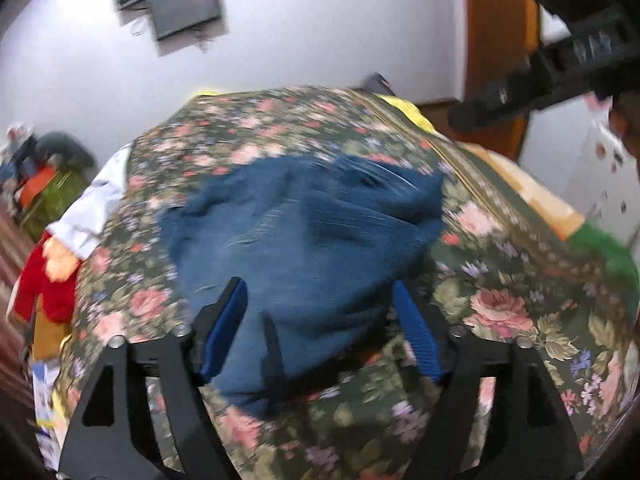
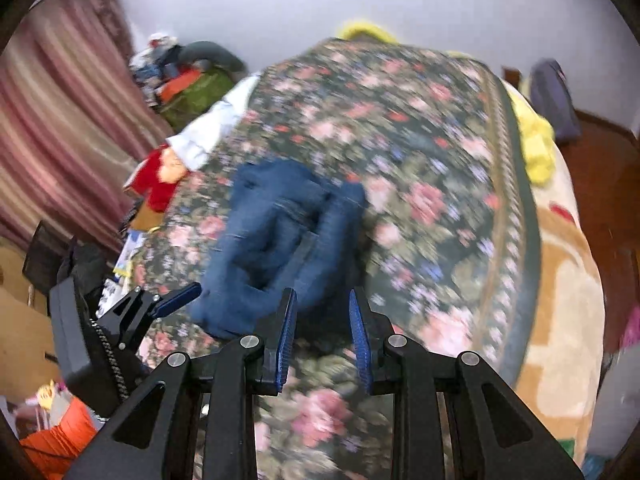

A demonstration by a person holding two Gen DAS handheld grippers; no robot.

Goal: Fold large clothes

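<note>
A blue garment [image 1: 304, 224] lies folded into a thick bundle on the floral bedspread [image 1: 500, 280]. My left gripper [image 1: 318, 292] hovers over its near edge with the jaws wide apart, the cloth under them and touching neither pad. In the right wrist view the same garment [image 2: 276, 236] sits just beyond my right gripper [image 2: 322, 300]. That gripper's jaws stand a narrow gap apart, with only bedspread [image 2: 420, 168] showing between them. One blue finger [image 2: 178, 303] of the left gripper reaches the bundle's left corner. The right gripper's black body [image 1: 560, 60] hangs at the upper right.
White and red clothes [image 2: 180, 160] hang off the bed's left side beside a striped curtain [image 2: 60, 140]. Yellow cloth [image 2: 536, 148] lies at the far right edge, over a beige blanket [image 2: 560, 300]. A cluttered pile [image 2: 188, 80] stands by the wall.
</note>
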